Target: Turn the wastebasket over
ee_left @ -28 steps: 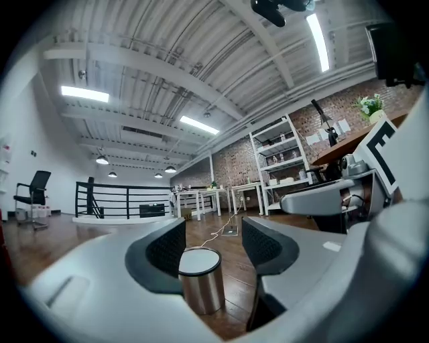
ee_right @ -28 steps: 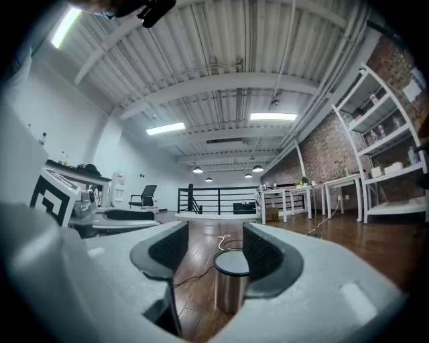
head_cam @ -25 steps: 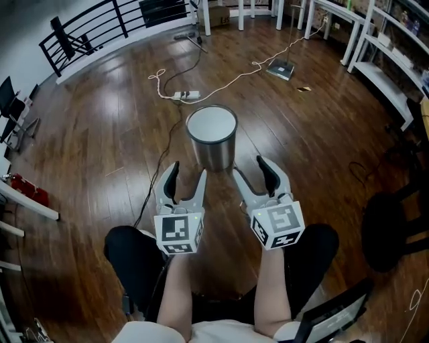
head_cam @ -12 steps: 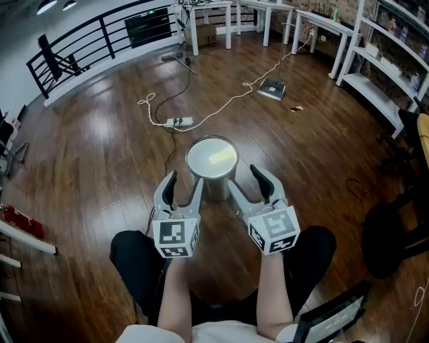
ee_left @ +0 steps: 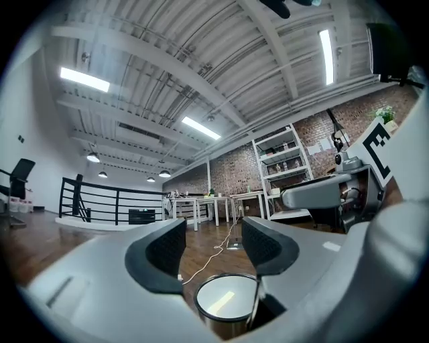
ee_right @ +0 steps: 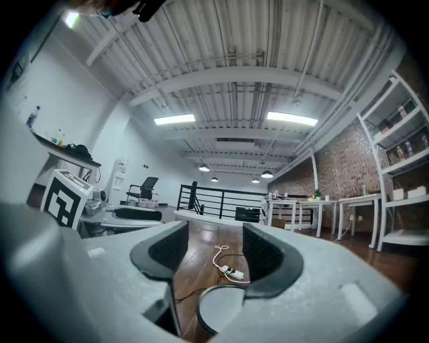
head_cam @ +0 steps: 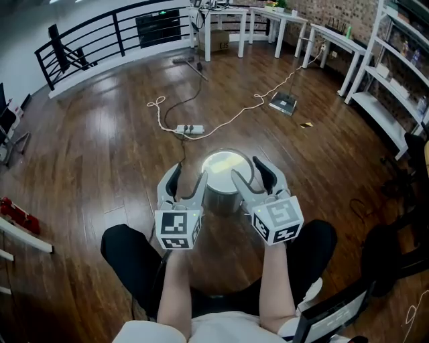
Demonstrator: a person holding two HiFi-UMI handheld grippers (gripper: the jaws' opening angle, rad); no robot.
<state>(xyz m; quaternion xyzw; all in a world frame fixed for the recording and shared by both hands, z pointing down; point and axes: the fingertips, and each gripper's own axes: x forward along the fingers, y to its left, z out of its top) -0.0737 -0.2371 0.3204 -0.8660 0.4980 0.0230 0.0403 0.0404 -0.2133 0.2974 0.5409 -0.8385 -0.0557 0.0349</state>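
The metal wastebasket [head_cam: 226, 179] stands upright on the wooden floor in front of my knees. Its top face reads as a flat pale disc with a streak of reflected light. My left gripper [head_cam: 187, 179] is open just left of the basket's rim and nearer to me, with nothing between its pads. On the other side my right gripper [head_cam: 246, 171] is open too, and its fingers overlap the rim in the head view. In the left gripper view the wastebasket [ee_left: 228, 309] lies below the open left gripper [ee_left: 211, 249]. The wastebasket [ee_right: 220, 313] likewise sits below the right gripper [ee_right: 214, 249].
A power strip [head_cam: 188, 128] with trailing cables lies on the floor beyond the basket, and a flat device [head_cam: 283, 104] further right. White tables [head_cam: 231, 17] and a black railing [head_cam: 100, 37] line the back, shelves [head_cam: 392, 80] the right. My legs are just behind the grippers.
Both grippers have closed in on the wastebasket, which now sits between and just under their tips instead of ahead of them. The jaws stayed as wide as before.
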